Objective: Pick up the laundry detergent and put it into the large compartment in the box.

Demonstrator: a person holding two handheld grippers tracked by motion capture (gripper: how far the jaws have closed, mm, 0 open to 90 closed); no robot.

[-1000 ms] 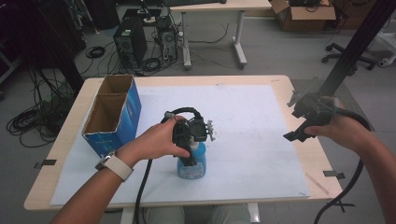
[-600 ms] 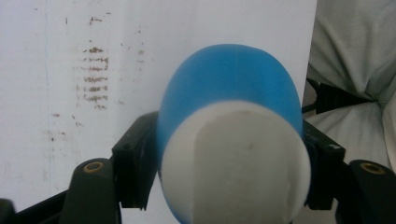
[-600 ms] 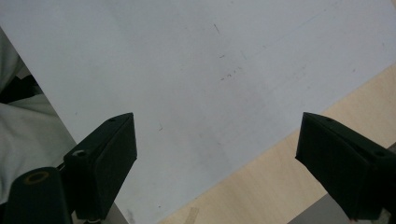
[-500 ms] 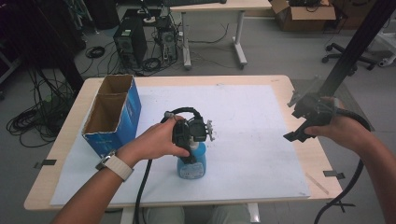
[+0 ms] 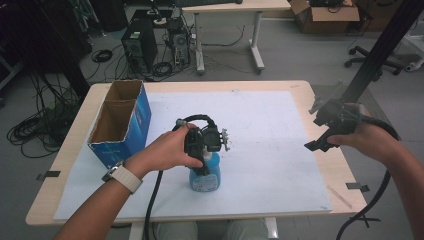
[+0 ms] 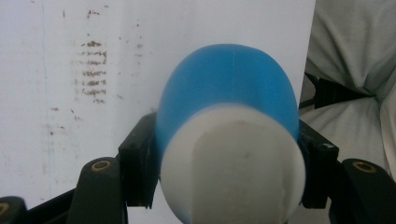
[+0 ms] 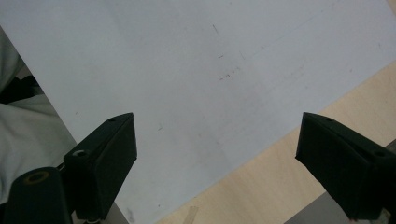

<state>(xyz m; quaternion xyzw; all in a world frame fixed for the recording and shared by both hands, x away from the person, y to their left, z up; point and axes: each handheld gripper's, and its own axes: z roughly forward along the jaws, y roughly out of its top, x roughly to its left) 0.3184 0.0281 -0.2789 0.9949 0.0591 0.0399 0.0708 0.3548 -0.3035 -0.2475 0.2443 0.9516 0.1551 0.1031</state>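
A blue bottle (image 5: 206, 176) with a white cap stands upright on the white paper near the table's front middle. My left gripper (image 5: 203, 163) comes down on it from above and is shut on its top. In the left gripper view the two black pads (image 6: 138, 156) press on both sides of the blue bottle (image 6: 229, 93) just under its white cap. My right gripper (image 5: 316, 129) hovers over the table's right edge, far from the bottle. Its jaws stand wide open with nothing between them in the right gripper view (image 7: 215, 154).
An open-topped blue cardboard box (image 5: 134, 116) with two compartments stands at the table's left. A large white paper sheet (image 5: 270, 125) covers most of the wooden table (image 5: 330, 85). Computers and cables lie on the floor beyond the far edge.
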